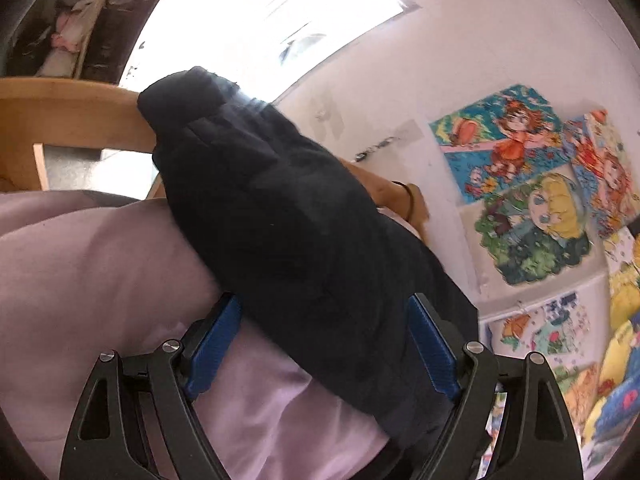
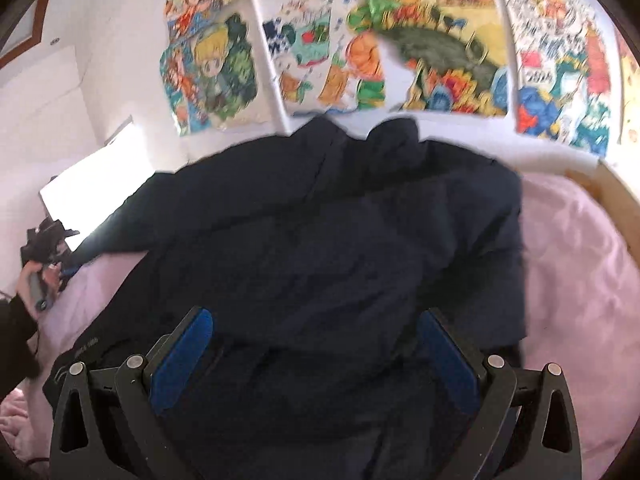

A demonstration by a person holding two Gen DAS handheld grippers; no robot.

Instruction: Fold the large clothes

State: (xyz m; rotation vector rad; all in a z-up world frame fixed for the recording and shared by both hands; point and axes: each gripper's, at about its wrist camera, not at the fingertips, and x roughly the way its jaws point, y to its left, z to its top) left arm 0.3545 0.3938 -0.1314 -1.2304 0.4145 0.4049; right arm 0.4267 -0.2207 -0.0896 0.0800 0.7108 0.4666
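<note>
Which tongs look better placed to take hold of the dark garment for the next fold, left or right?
Probably the right. The right tongs are open over the bulk of the dark garment on the pink bedding. The left tongs, also open, straddle only a narrow end of it.

A bedroom in a home, likely a child's. A bed with pink bedding (image 2: pixel 580 264) fills the foreground; its wooden frame (image 1: pixel 76 108) edges the bedding at the head, and more wood shows at the bed's far side by the wall. Directly above the bed, the white wall (image 1: pixel 460 60) carries a crowded row of hand-coloured cartoon drawings (image 2: pixel 420 40). A bright window (image 1: pixel 260 12) stands beside the wall, above the frame. Dark clothing (image 2: pixel 320 240) lies spread on the bedding.
</note>
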